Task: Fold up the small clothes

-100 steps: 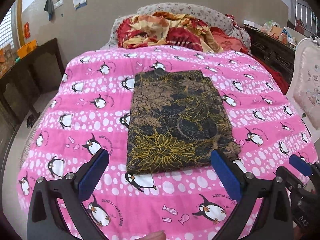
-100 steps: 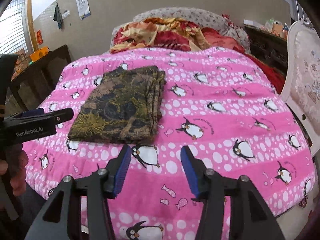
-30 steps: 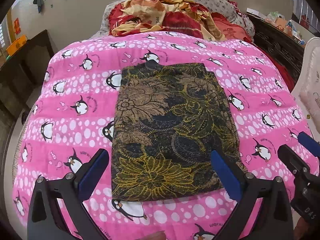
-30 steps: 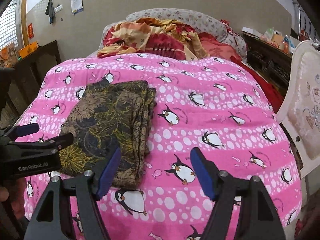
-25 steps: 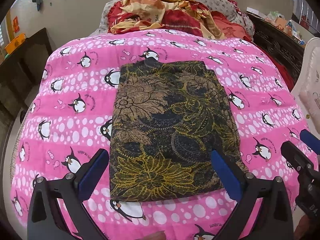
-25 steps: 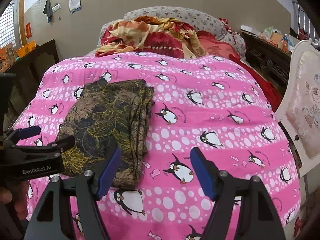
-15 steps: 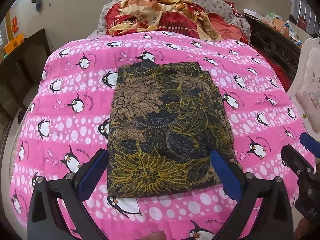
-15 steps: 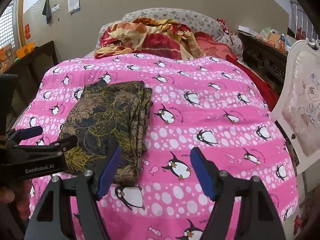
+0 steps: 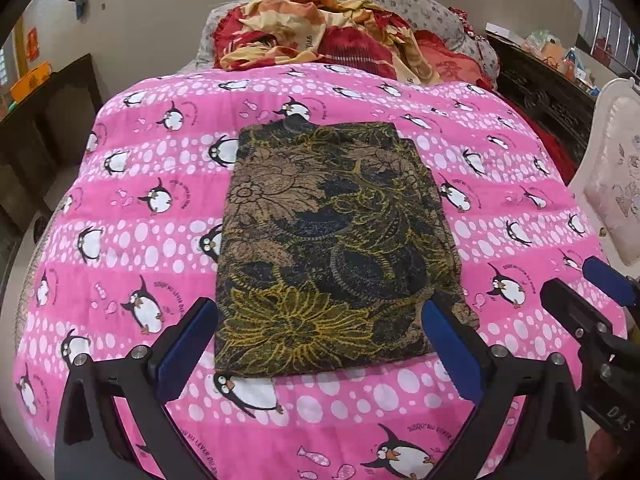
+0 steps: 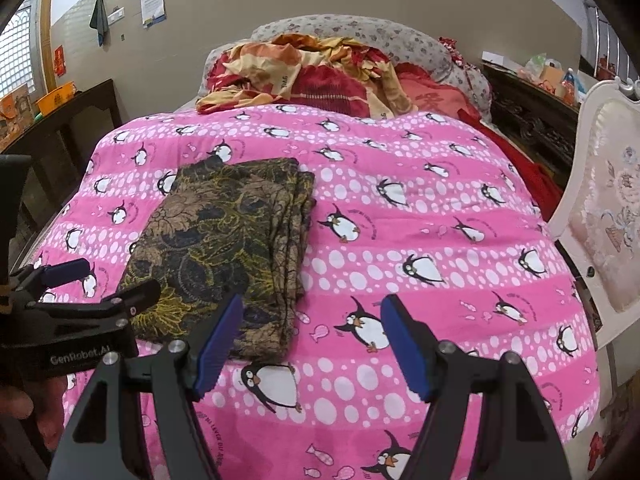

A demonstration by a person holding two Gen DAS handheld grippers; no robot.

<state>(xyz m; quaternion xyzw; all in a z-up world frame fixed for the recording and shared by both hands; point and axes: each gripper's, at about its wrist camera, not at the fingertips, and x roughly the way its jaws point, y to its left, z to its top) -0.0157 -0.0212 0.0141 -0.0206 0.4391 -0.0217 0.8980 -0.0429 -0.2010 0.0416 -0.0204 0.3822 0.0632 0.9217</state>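
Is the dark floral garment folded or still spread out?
Folded. The garment lies as a compact rectangle on the quilt, stacked layer edges showing along its right side.

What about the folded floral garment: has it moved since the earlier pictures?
No. The folded garment still has its near left corner just above the same penguin on the pink quilt.

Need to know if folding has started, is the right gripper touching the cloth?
Apart. In the right wrist view the right gripper stands open over the blanket; the cloth passes behind its left finger, none between the pads.
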